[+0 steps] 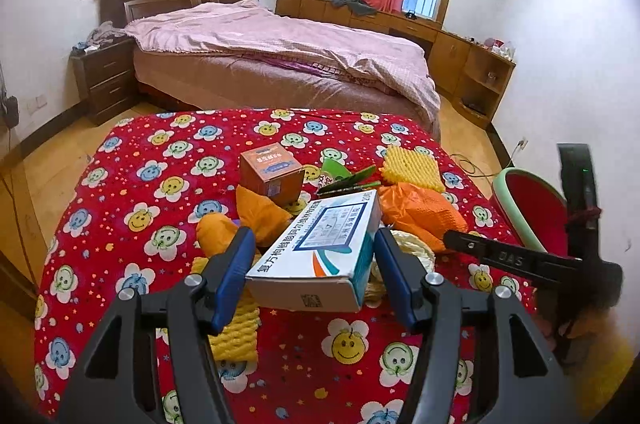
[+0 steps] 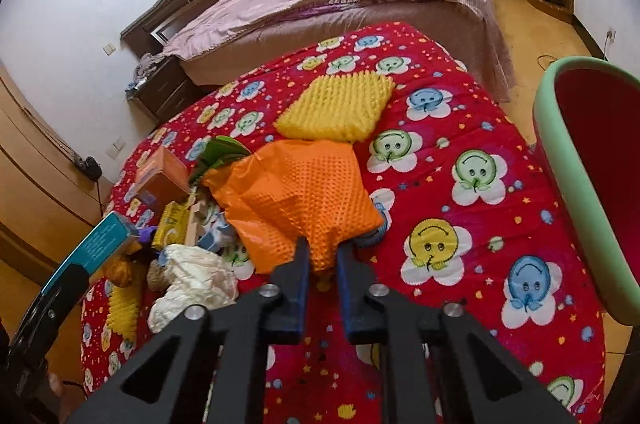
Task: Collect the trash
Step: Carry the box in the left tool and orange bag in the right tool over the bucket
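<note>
My left gripper (image 1: 314, 244) is shut on a white and teal medicine box (image 1: 320, 256) and holds it above the trash pile on the red smiley tablecloth (image 1: 120, 224). The box also shows in the right wrist view (image 2: 100, 244) at the far left. My right gripper (image 2: 322, 252) is shut on the near corner of an orange bubble mailer (image 2: 296, 199). The mailer also shows in the left wrist view (image 1: 420, 212), with the right gripper's finger (image 1: 500, 256) on it. A red bin with a green rim (image 2: 576, 151) stands to the right of the table.
The pile holds an orange carton (image 1: 270, 169), yellow foam nets (image 2: 340, 107) (image 1: 236, 328), green wrappers (image 1: 344, 175), a cream bag (image 2: 188, 284) and another orange bag (image 1: 244, 220). A bed (image 1: 280, 55) stands beyond the table, a nightstand (image 1: 104, 79) at left.
</note>
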